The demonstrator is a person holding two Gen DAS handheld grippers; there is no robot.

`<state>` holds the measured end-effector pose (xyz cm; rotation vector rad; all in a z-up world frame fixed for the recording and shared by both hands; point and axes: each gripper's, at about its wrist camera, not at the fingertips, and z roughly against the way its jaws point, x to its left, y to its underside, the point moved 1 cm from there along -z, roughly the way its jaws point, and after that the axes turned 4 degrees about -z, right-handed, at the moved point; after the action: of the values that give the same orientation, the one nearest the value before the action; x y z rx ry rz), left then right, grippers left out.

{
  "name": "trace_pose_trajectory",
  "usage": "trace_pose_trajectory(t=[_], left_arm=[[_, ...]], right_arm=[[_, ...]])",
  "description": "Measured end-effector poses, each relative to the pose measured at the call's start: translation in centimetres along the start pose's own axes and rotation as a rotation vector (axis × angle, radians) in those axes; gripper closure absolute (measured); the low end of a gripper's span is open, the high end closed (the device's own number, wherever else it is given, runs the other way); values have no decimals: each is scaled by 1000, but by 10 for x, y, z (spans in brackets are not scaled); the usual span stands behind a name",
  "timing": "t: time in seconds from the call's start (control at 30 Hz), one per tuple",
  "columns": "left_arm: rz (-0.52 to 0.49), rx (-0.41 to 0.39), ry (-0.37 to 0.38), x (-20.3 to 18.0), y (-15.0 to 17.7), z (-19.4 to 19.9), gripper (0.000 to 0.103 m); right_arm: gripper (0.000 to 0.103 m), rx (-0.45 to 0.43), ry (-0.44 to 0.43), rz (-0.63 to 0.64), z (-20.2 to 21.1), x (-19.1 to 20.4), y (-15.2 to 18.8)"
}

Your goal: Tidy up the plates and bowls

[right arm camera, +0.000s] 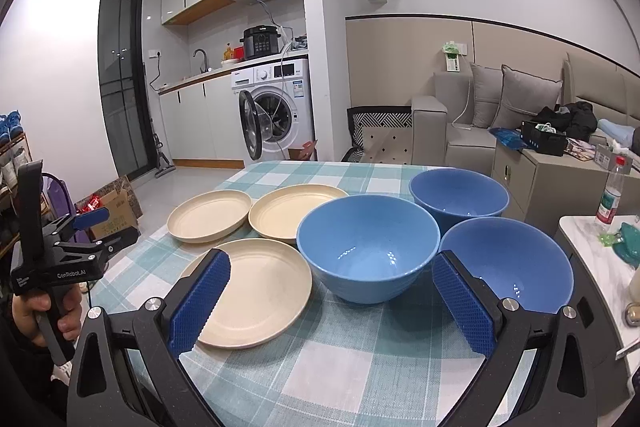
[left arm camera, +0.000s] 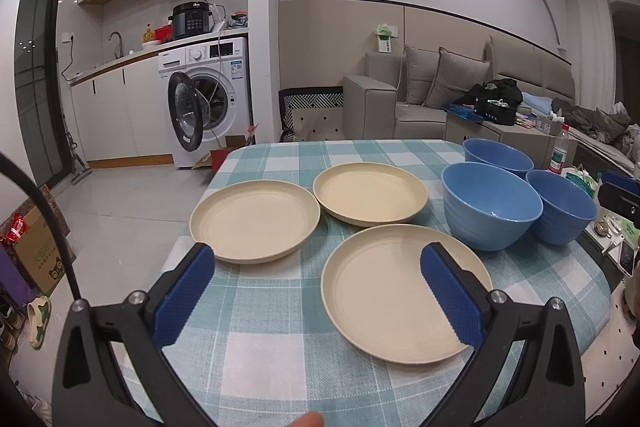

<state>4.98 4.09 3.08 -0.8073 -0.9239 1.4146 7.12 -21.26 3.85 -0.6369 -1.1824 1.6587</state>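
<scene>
White walls, grey tile floor [left arm camera: 120,211]; washing machine [left arm camera: 212,99] door open; grey sofa [right arm camera: 472,123]; ceiling spotlights.

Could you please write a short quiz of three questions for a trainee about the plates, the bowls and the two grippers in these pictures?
1. How many cream plates and how many blue bowls stand on the checked tablecloth?
2. True or false: the bowls are stacked inside one another.
3. Which is correct? A: both grippers are open and hold nothing. B: the left gripper is shut on a plate. C: the right gripper is shut on a bowl.

Key
1. Three plates, for example the nearest plate, and three bowls, for example the middle bowl.
2. False: each bowl stands apart on the cloth.
3. A: the left gripper and the right gripper are both open and empty.
</scene>
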Motion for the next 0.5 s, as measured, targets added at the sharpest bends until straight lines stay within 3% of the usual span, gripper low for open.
trace_pose_trajectory(t=[0.5], left_arm=[[13, -16, 27, 4, -33, -20, 0]], right_arm=[[0, -18, -29, 35, -13, 6, -42]])
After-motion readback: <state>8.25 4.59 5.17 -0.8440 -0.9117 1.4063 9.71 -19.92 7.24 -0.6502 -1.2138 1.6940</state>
